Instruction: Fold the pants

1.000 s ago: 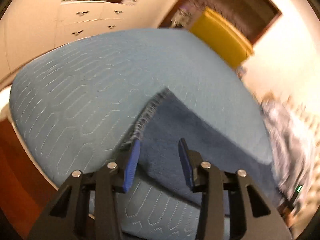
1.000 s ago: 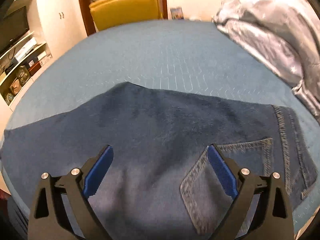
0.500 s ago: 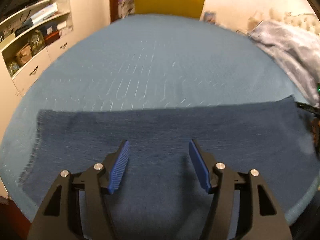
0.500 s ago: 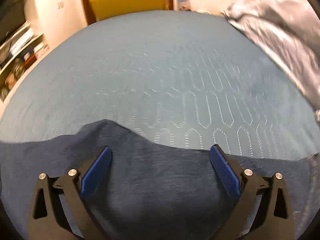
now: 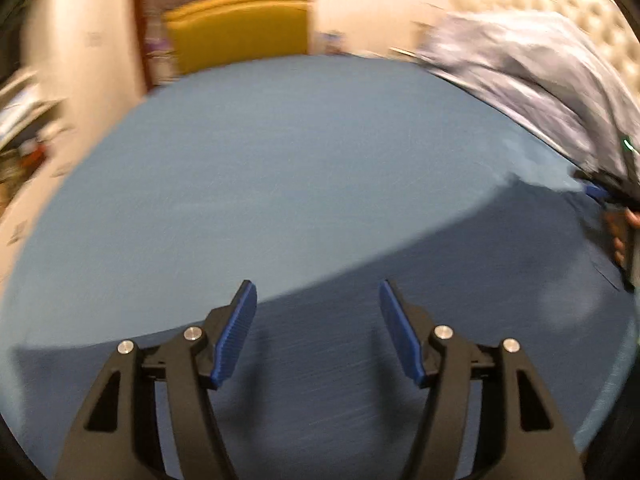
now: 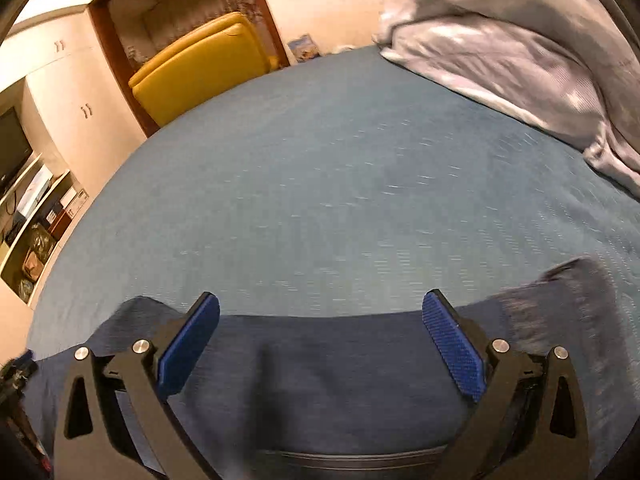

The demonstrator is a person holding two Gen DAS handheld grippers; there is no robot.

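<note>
Pants [image 5: 400,352] of dark blue denim lie flat along the near edge of the bed [image 5: 280,168], which is covered in a lighter blue quilted spread. In the left wrist view, a cabinet [image 5: 80,40] stands at far left, blurred, with a yellow chair [image 5: 240,28] past the bed's far edge; the left gripper [image 5: 316,320] hovers over the denim with its blue pads well apart and nothing between them. Further right a grey duvet [image 5: 540,76] is heaped on the bed, and at the right border the right gripper [image 5: 598,192] shows with a person's fingers [image 5: 619,240] beside it — only partly visible there.

In the right wrist view, shelves [image 6: 36,216] sit at left, then the yellow chair [image 6: 200,72]. The right gripper [image 6: 320,328] hangs over the pants [image 6: 340,380], jaws spread wide and empty. At right the cloth's edge [image 6: 576,292] is rumpled — too blurred to read further.
</note>
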